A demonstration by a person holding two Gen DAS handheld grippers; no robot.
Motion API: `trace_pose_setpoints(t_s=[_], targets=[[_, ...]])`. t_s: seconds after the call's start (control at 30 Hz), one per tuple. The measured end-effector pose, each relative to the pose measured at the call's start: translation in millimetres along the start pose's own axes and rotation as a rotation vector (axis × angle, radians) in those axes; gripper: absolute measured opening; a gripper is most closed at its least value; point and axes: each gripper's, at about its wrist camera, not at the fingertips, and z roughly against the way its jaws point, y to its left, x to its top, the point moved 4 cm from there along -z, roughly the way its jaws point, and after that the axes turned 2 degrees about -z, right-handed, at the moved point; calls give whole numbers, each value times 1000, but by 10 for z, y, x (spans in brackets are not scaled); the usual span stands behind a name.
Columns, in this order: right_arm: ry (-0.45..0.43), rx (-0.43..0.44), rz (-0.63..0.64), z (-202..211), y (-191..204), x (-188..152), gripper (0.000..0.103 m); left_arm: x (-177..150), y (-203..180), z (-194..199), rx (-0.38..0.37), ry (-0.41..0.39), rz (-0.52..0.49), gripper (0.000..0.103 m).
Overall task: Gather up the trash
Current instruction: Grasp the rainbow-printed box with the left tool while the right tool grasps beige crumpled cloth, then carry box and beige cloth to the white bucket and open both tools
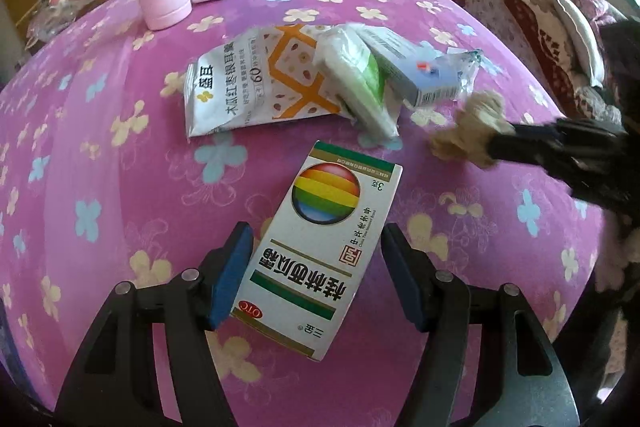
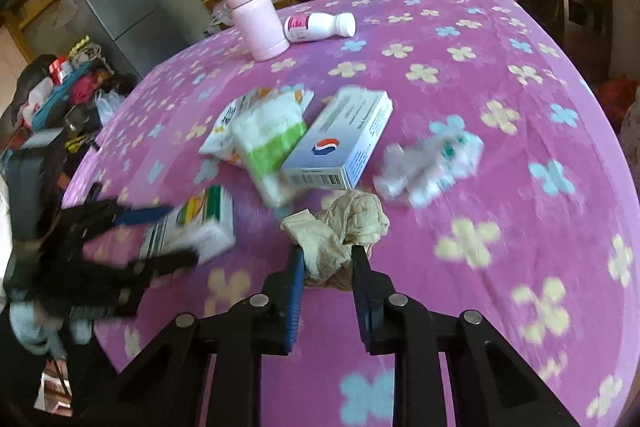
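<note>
Trash on pink flowered desk: medicine box (image 1: pixel 320 251) lies lower centre between spread left tool (image 1: pixel 316 267) pads, long axis along its reach, untouched; right tool (image 2: pixel 328 259) pinches crumpled beige wad (image 2: pixel 340 231), centre frame

Both wrist views look steeply down, close, sharing tablecloth (image 1: pixel 120 155).

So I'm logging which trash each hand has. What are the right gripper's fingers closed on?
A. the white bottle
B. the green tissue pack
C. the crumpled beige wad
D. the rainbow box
C: in the right wrist view the right gripper has both fingers pinching the beige wad, while the rainbow box sits between the left gripper's open fingers.
</note>
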Motion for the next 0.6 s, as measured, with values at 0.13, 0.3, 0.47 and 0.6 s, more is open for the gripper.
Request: trace_pose_setpoints(t_s=[0.13, 0.3, 0.47, 0.6], targets=[[28, -33, 8, 73, -89, -146, 22, -6, -67, -139, 12, 40, -12, 65], [1, -69, -8, 53, -160, -153, 56, -25, -107, -143, 2, 34, 17, 57], [-8, -7, -63, -58, -199, -139, 31, -35, -135, -81, -17, 24, 43, 54], [-41, -9, -36, 91, -148, -181, 23, -13, -228, 29, -35, -11, 53, 54]])
